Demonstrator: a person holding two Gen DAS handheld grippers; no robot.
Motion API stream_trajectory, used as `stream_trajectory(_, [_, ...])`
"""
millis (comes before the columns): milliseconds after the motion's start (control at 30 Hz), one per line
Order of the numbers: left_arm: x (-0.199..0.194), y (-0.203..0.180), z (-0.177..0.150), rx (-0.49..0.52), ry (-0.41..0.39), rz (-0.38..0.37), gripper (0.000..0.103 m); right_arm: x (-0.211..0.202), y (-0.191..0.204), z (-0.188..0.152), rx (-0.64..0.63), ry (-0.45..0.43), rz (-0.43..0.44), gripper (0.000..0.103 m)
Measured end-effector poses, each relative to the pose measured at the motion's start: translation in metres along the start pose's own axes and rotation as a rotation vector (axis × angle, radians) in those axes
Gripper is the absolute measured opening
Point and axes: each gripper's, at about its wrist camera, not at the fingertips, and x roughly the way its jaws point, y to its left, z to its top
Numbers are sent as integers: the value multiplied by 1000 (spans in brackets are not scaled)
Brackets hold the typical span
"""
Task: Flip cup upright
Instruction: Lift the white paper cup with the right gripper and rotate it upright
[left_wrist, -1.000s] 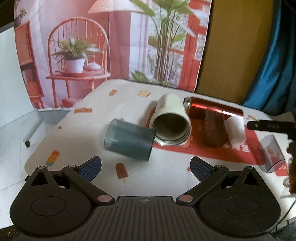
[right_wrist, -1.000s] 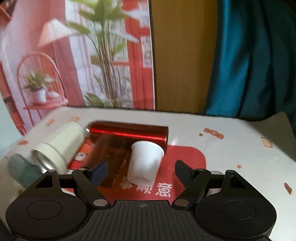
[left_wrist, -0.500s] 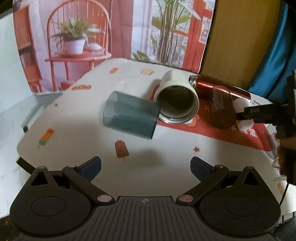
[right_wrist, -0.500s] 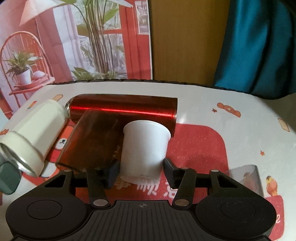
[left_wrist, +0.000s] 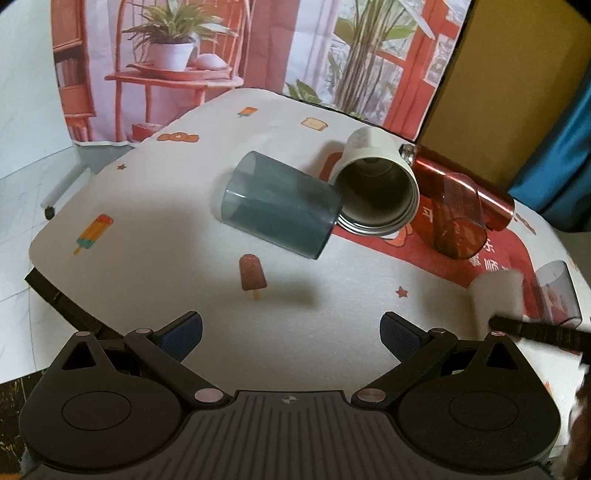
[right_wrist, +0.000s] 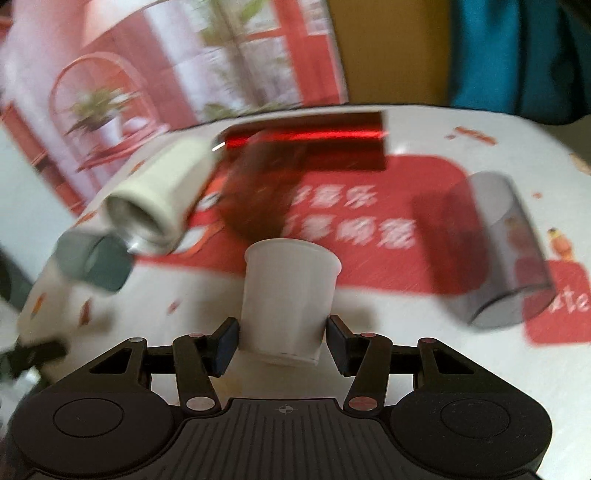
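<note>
My right gripper (right_wrist: 282, 341) is shut on a small white plastic cup (right_wrist: 290, 295) and holds it off the red mat, near the table's front; the cup's wider end points away from the camera. The view is blurred by motion. The same cup (left_wrist: 496, 295) shows blurred at the right of the left wrist view, with a right gripper finger (left_wrist: 535, 330) on it. My left gripper (left_wrist: 291, 336) is open and empty above the white tablecloth, short of a blue-grey tumbler (left_wrist: 279, 210) lying on its side.
Lying on their sides: a cream steel mug (left_wrist: 376, 192), a red metallic bottle (left_wrist: 461, 184), a brown translucent cup (left_wrist: 458, 225) and a clear grey cup (right_wrist: 509, 251). A red mat (right_wrist: 369, 221) covers the table's middle. The table's left edge (left_wrist: 48, 273) is near.
My right gripper closed on the white cup and pulled it off the mat toward the front of the table. My left gripper rose and tilted down a little, staying open.
</note>
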Motion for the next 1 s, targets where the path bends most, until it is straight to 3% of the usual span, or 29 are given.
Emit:
stream_trajectory(300, [-6,-1,-2,0,-16,0,103,0,56,-14,-75,42,148,48])
stream_trajectory(467, [-5,0,-2,-12,-17,-17,103,-3,56,-21,-62,23,142,52])
stream_trajectory(700, [-3,-4,-4,2,-3,-28,103,-37,35,-31,-55,-104,120,84])
stream_trajectory(767, [-3,-6,-6,4,5,-27,103,-47,27,-31,-39,-146,93,99])
stream_trajectory(900, [-3,-8,-7,6,8,-27,103,-58,9,-31,-20,-197,33,103])
stream_trajectory(1000, [-3,-10,-8,11,14,-28,103,-59,-7,-33,23,-189,37,103])
